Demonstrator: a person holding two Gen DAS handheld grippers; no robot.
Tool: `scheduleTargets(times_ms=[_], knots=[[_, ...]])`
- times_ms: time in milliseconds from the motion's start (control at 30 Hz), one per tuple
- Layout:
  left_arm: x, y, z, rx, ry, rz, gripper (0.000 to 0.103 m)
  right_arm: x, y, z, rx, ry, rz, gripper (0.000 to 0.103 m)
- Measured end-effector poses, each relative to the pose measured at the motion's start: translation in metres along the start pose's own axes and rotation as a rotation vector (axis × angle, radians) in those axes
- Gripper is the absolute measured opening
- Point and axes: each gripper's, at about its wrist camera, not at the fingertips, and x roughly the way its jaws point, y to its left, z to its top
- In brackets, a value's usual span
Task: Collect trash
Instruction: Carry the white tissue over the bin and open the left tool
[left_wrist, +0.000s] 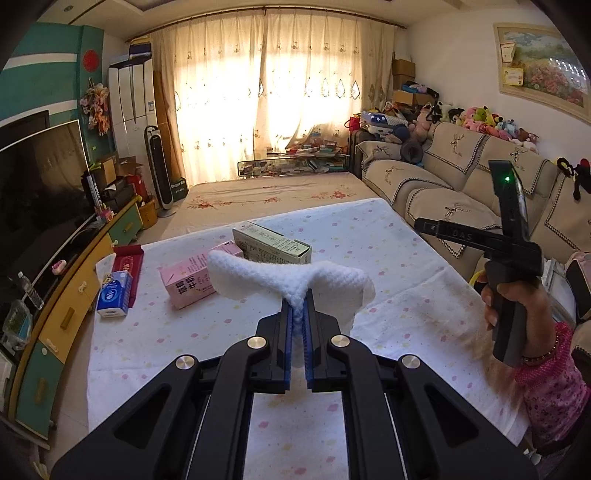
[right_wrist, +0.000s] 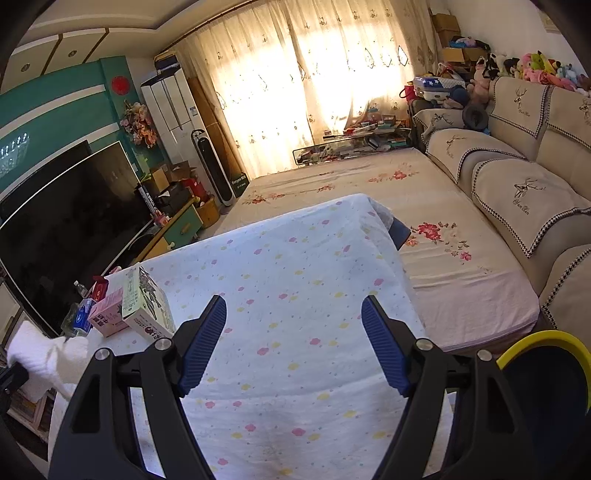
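Above the surface (left_wrist: 388, 236), left claw (left_wrist: 298, 314) pinches white tissue (left_wrist: 288, 273) w/ bin (right_wrist: 546, 373) off right, beside wide-open, empty right claw (right_wrist: 295, 339).

Between my blue pads (left_wrist: 286, 332) is a white tissue (left_wrist: 288, 275); beyond it a pink carton (left_wrist: 186, 277) on white cloth (left_wrist: 388, 240) with pastel dots.

Both wrist views close above the shared table (left_wrist: 388, 236), windowward.
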Motion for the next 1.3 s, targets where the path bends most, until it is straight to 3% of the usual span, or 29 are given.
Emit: scheduleTargets(times_ms=[267,500,700,867,1133,1300], knots=[[-0.05,-0.026,-0.009,0.062,-0.023,-0.011,0.006,-0.034,-0.002,0.008,-0.02,-0.116,-0.045,0.072],[-0.038,-0.086,0.001,0.162,-0.002,-0.141,0.006,-0.108,-0.02,-0.019,-0.081,-0.22,-0.119,0.074],[-0.006,-0.155,0.02,0.239,0.005,-0.281,0.006,-0.186,-0.074,-0.049,-0.041,-0.283,-0.264,0.076],[0.036,-0.216,0.031,0.271,0.065,-0.4,0.006,-0.232,-0.123,-0.073,0.045,-0.295,-0.352,0.076],[0.097,-0.31,0.046,0.329,0.106,-0.48,0.006,-0.258,-0.178,-0.096,0.137,-0.275,-0.415,0.076],[0.14,-0.356,0.043,0.321,0.183,-0.521,0.006,-0.268,-0.192,-0.097,0.156,-0.293,-0.441,0.076]])
